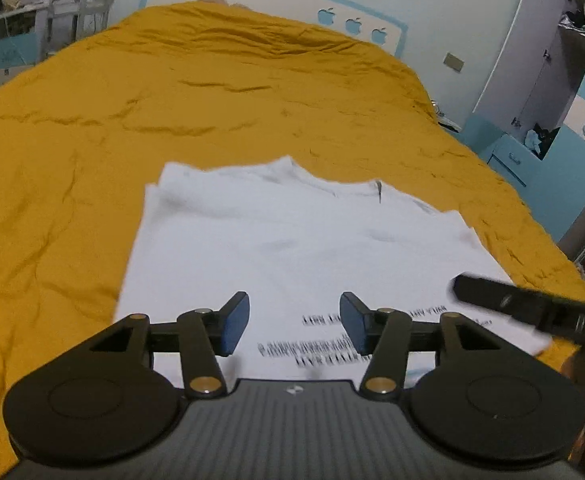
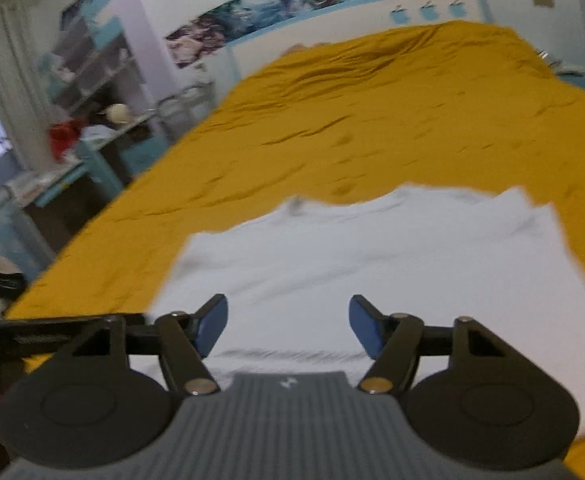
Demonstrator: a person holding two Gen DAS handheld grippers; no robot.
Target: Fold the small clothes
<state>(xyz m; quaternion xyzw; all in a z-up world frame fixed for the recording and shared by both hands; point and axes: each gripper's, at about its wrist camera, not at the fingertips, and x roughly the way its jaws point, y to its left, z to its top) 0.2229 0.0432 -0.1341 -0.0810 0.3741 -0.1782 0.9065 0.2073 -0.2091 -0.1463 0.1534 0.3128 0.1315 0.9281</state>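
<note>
A white T-shirt (image 1: 292, 240) lies flat on the mustard-yellow bedspread (image 1: 212, 100), sleeves folded in, collar at the far end, black printed text near its close hem. My left gripper (image 1: 294, 320) is open and empty, hovering over the shirt's near hem. The right gripper's black finger (image 1: 504, 300) shows at the right edge over the shirt's right side. In the right wrist view the same shirt (image 2: 372, 260) fills the lower middle on the bedspread (image 2: 372, 120). My right gripper (image 2: 288, 328) is open and empty above the shirt's near part.
A white and blue headboard (image 1: 272, 0) stands at the far end of the bed. Blue drawers (image 1: 508, 152) and a white wardrobe stand to the right. A cluttered desk and shelves (image 2: 84, 92) stand left of the bed.
</note>
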